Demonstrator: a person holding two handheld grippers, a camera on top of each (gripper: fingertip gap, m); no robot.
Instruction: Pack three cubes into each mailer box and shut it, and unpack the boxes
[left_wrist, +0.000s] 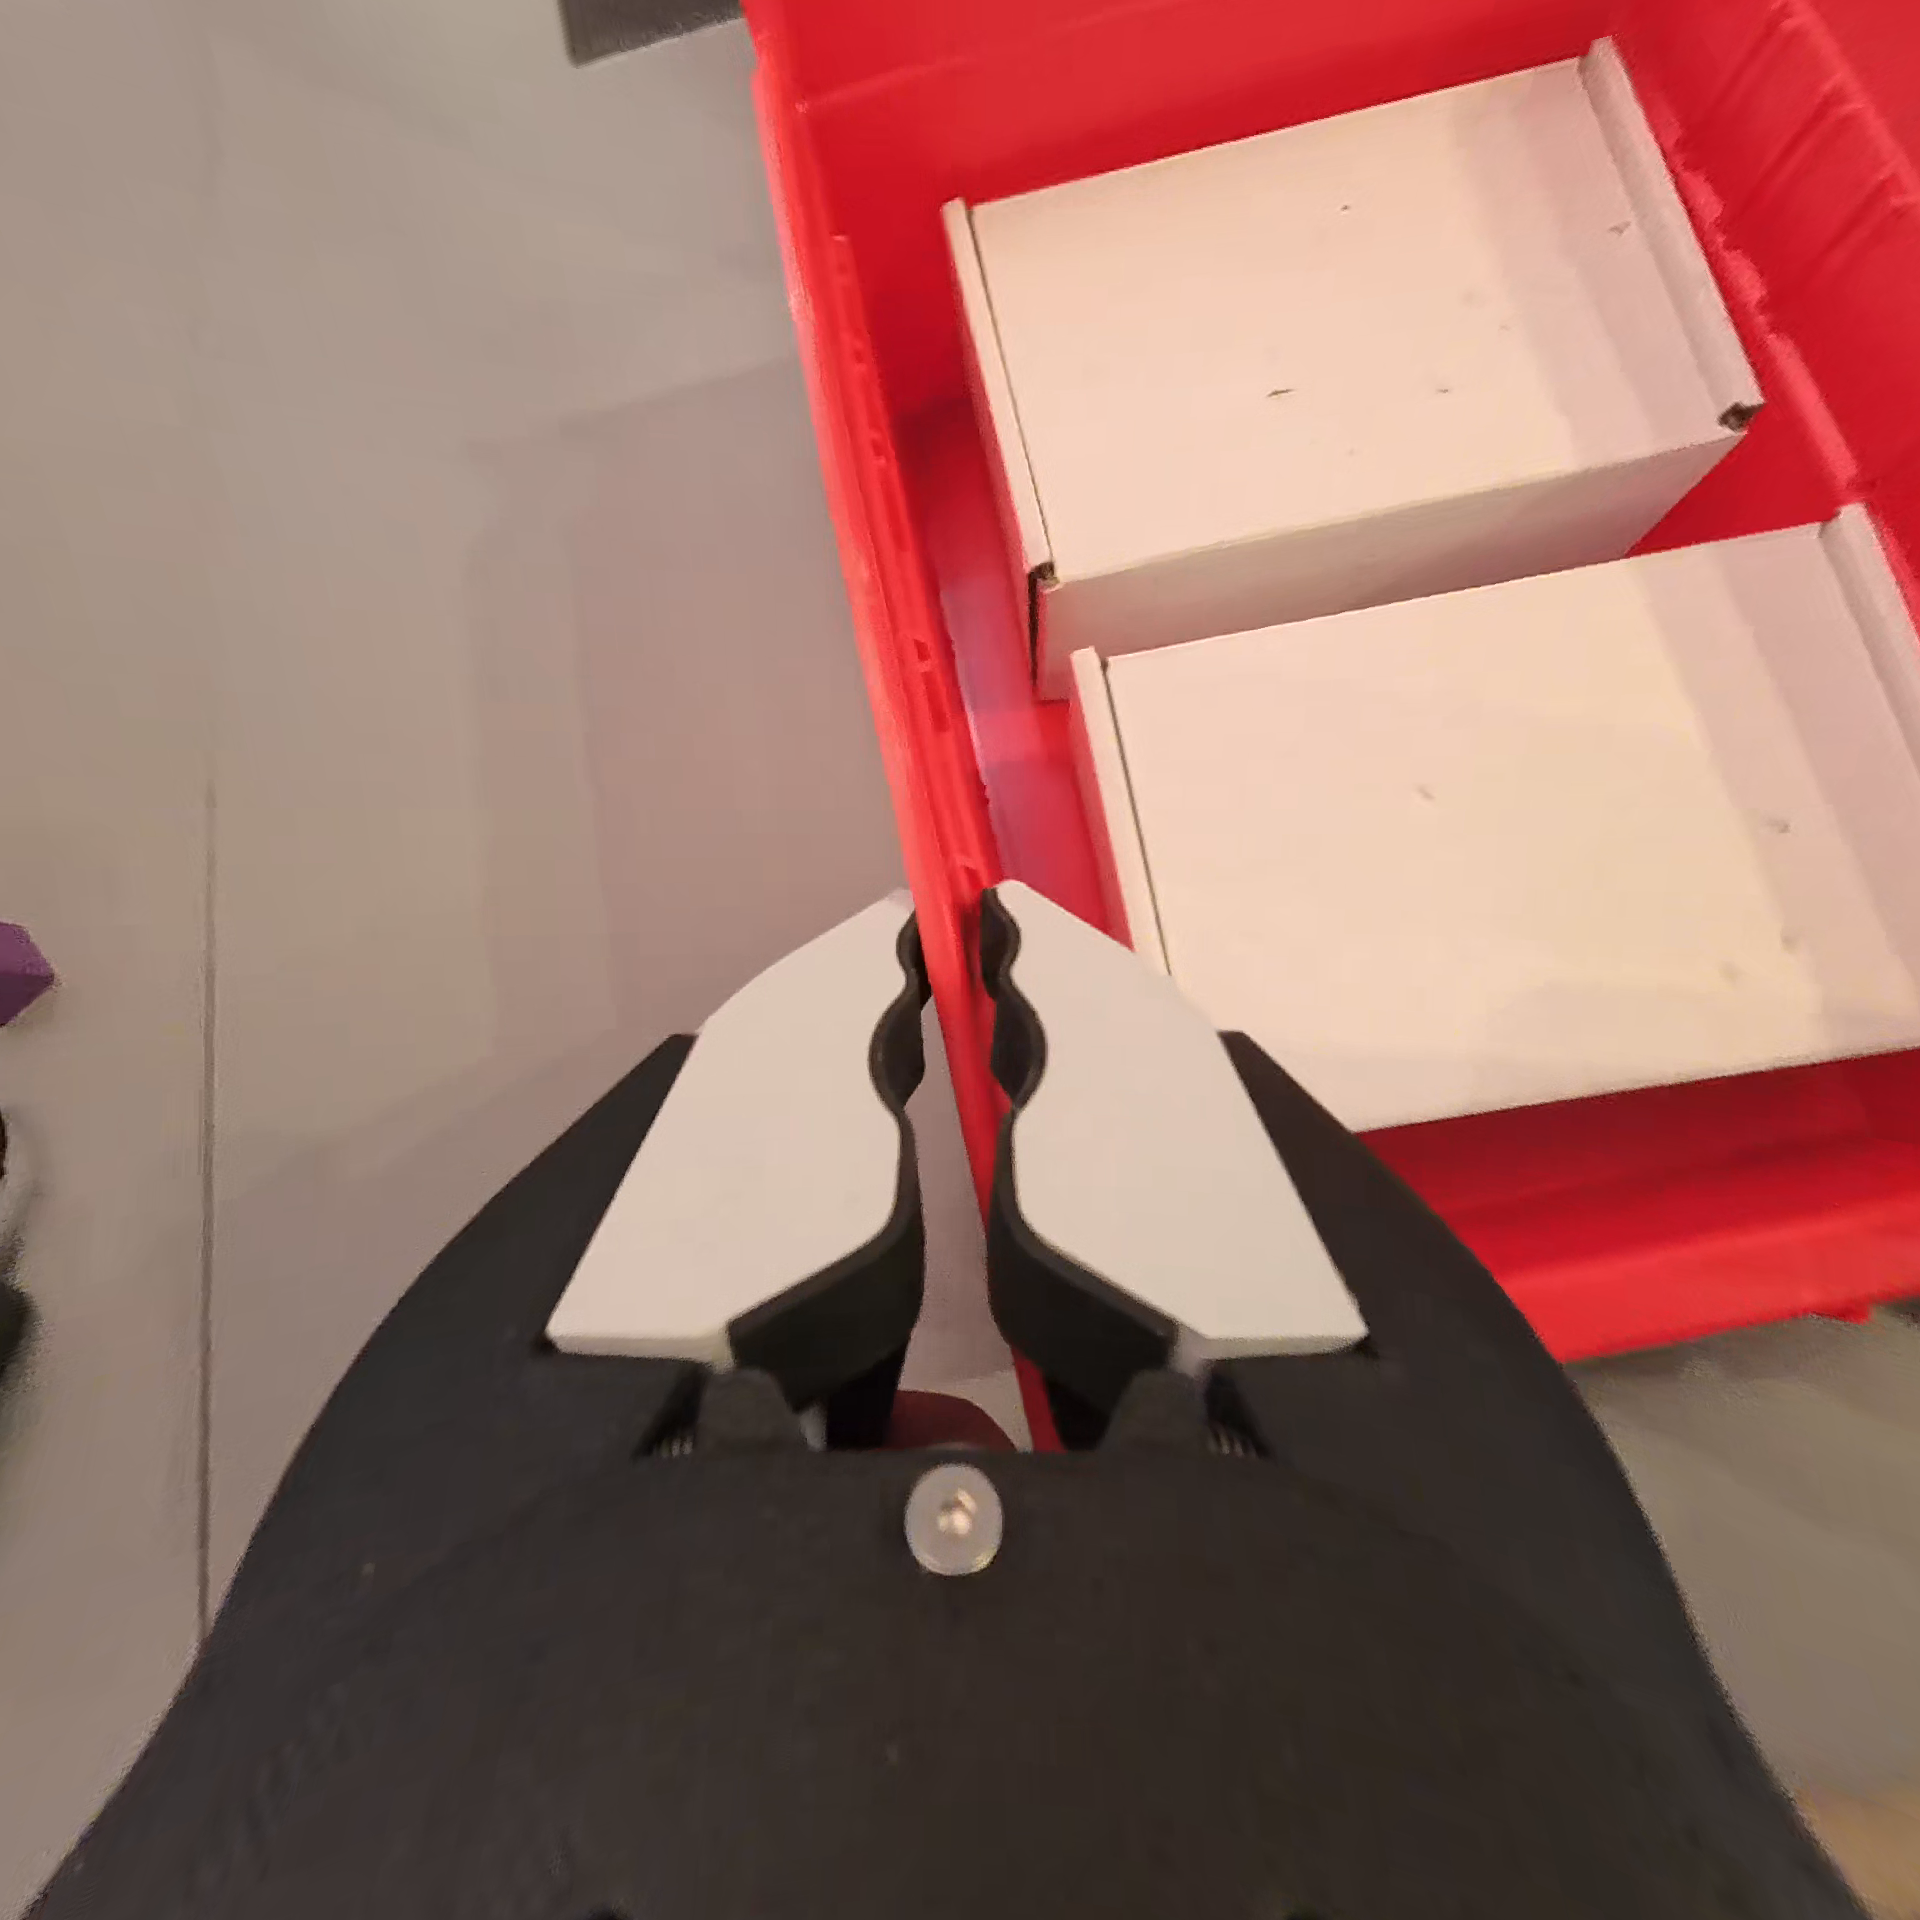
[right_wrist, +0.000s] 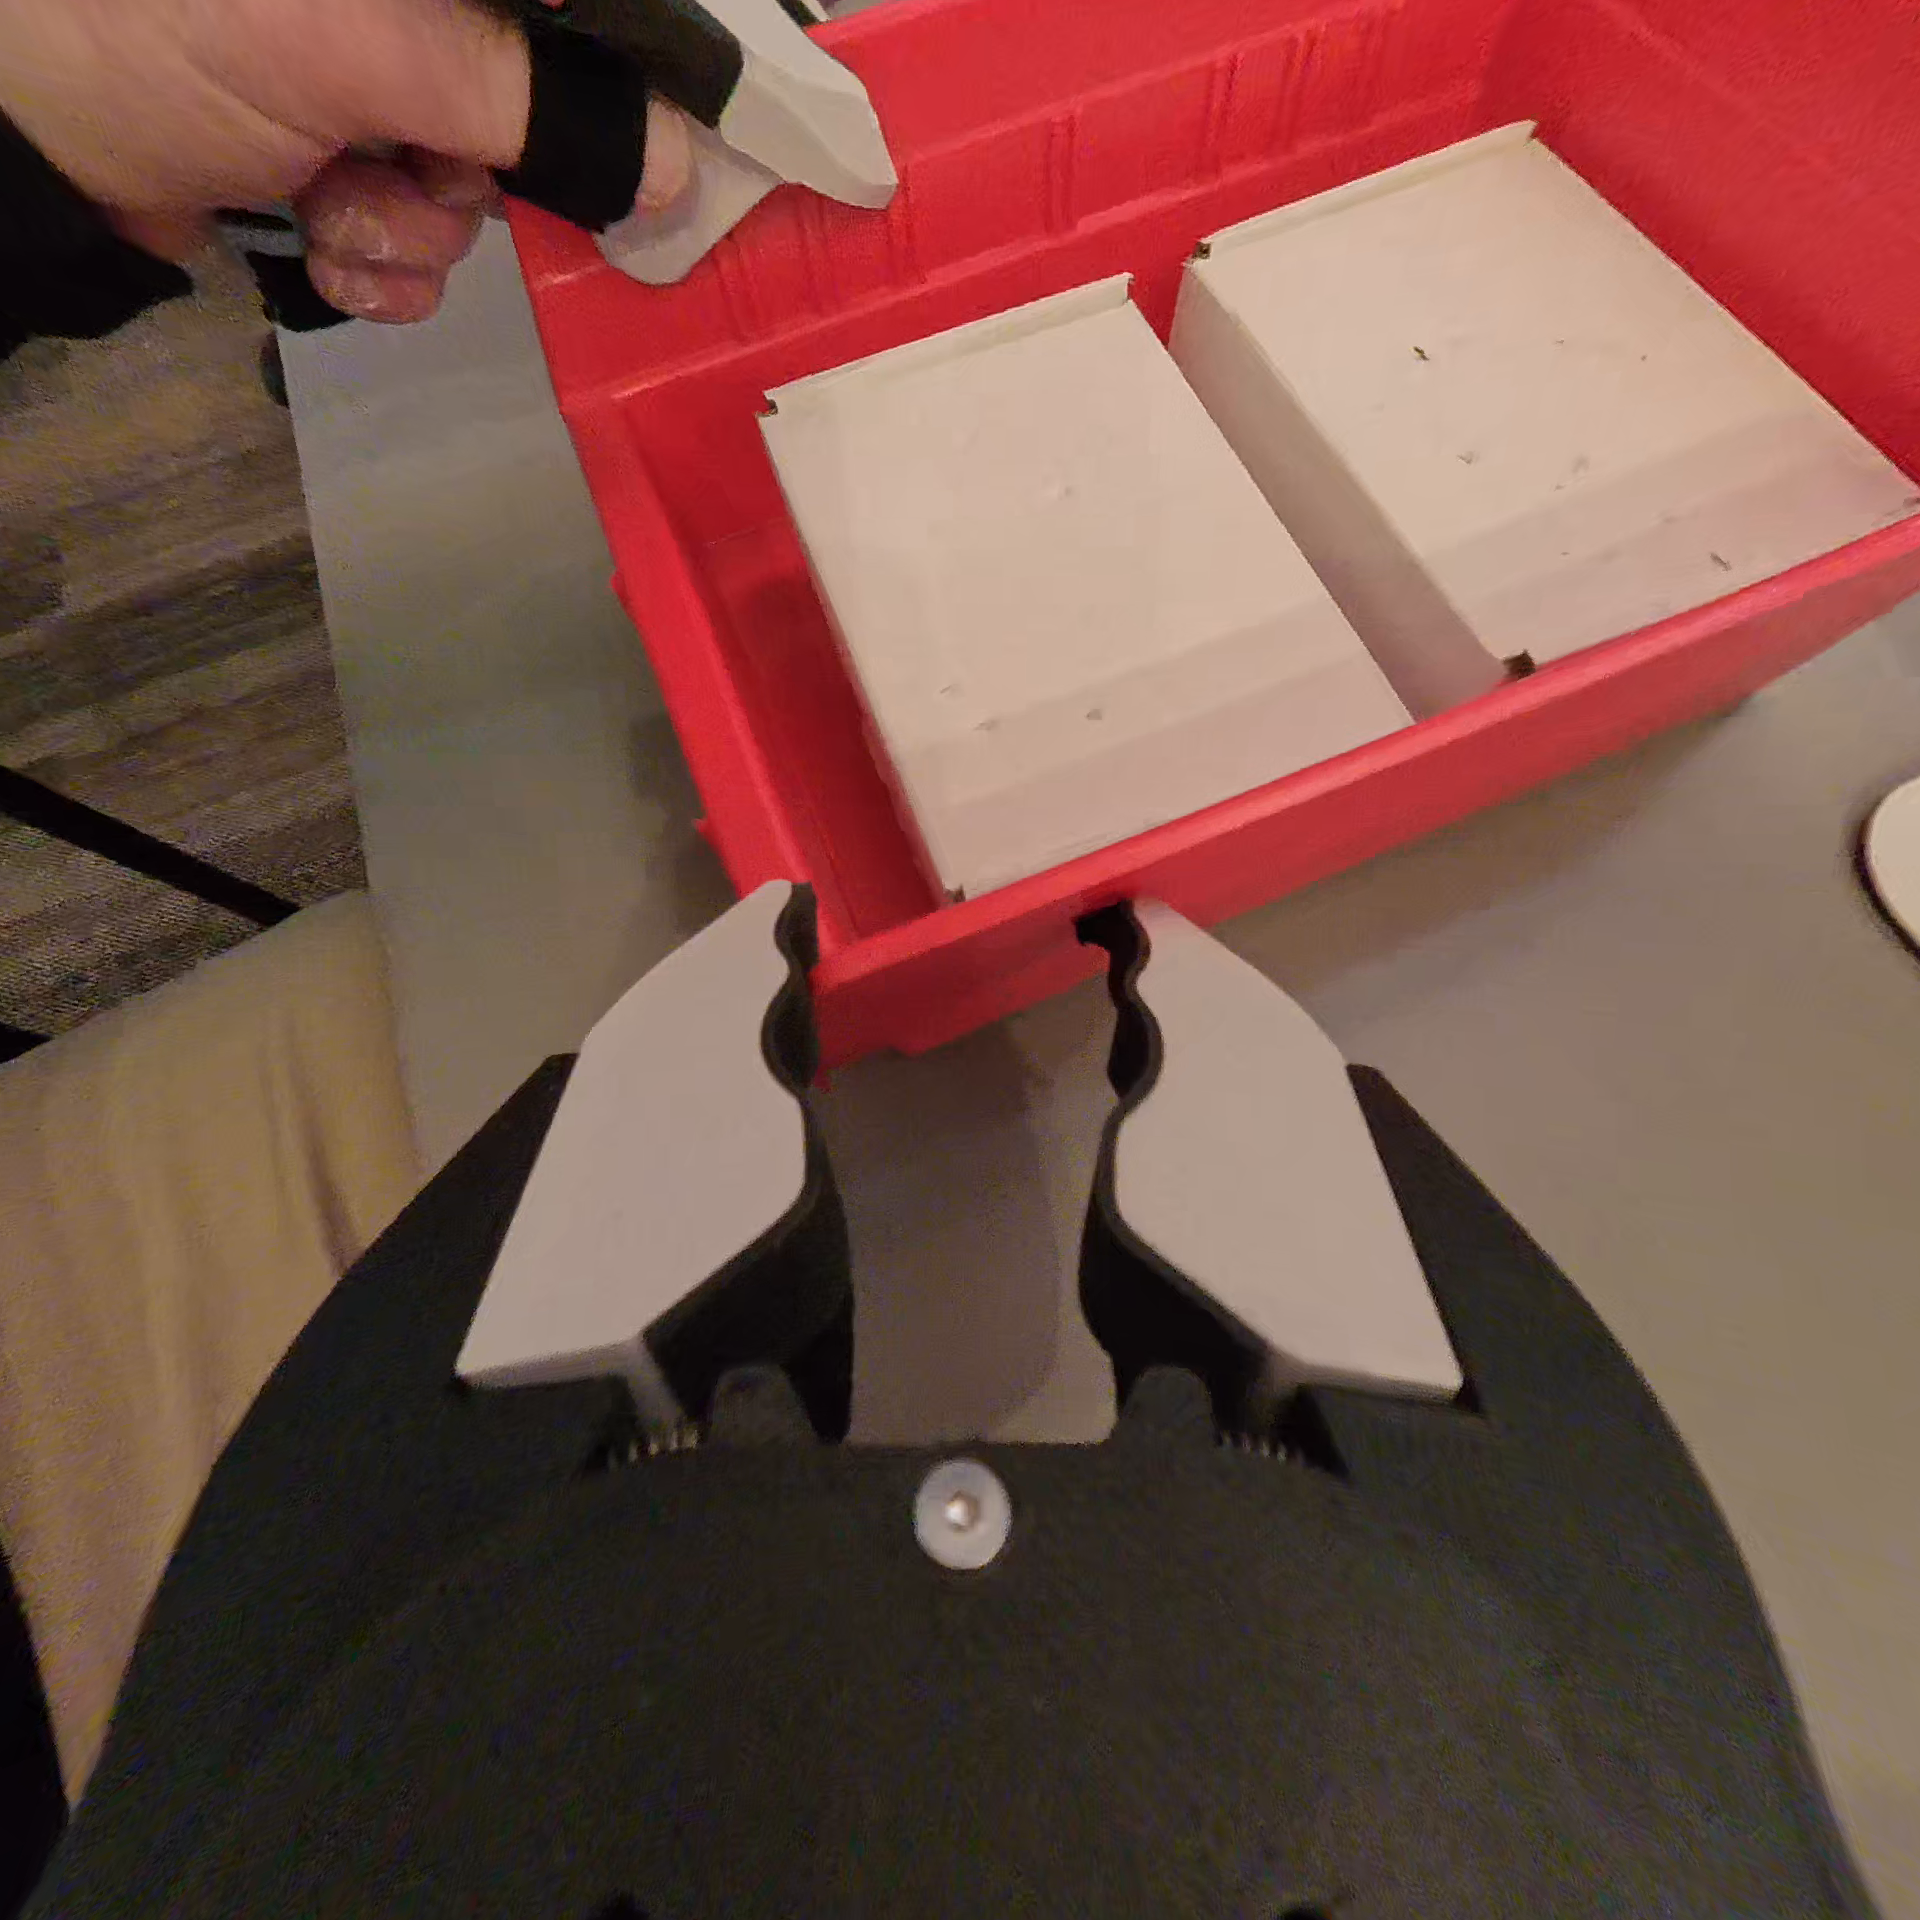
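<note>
- While both tools work at one red plastic bin (right_wrist: 1288, 831), the left gripper (left_wrist: 948, 935) has its jaws clenched on the bin's side wall, the thin red rim pinched between the wavy black pads.
- From the right wrist view that same gripper shows far up at the bin's back corner, a person's hand (right_wrist: 312, 135) wrapped round its handle; the hold looks meant to steady or drag the bin, though I cannot be sure which.
- The right gripper (right_wrist: 961, 925) has its jaws released and spread, straddling the bin's near corner: one tip sits just outside the end wall, the other against the front wall, and nothing is grasped yet.
- Just beyond the right jaws, two white mailer boxes (right_wrist: 1049, 582) lie side by side inside the bin, both with lids shut and flaps tucked; the nearer one sits right behind the front wall, the second box (right_wrist: 1538, 416) further right of the jaws.
- No cubes are visible, so whether the boxes are full I cannot tell; with both closed, my guess is that either the bin is being shifted or unpacking is about to start.
- The bench (right_wrist: 1455, 1091) is a plain pale grey top, bare around the jaws.
- A small purple object (left_wrist: 21, 971) sits at its far left edge.
- Left of the bench there is grey patterned carpet (right_wrist: 135, 582), and a beige cushion-like surface (right_wrist: 177, 1195) lies close below the right tool.
</note>
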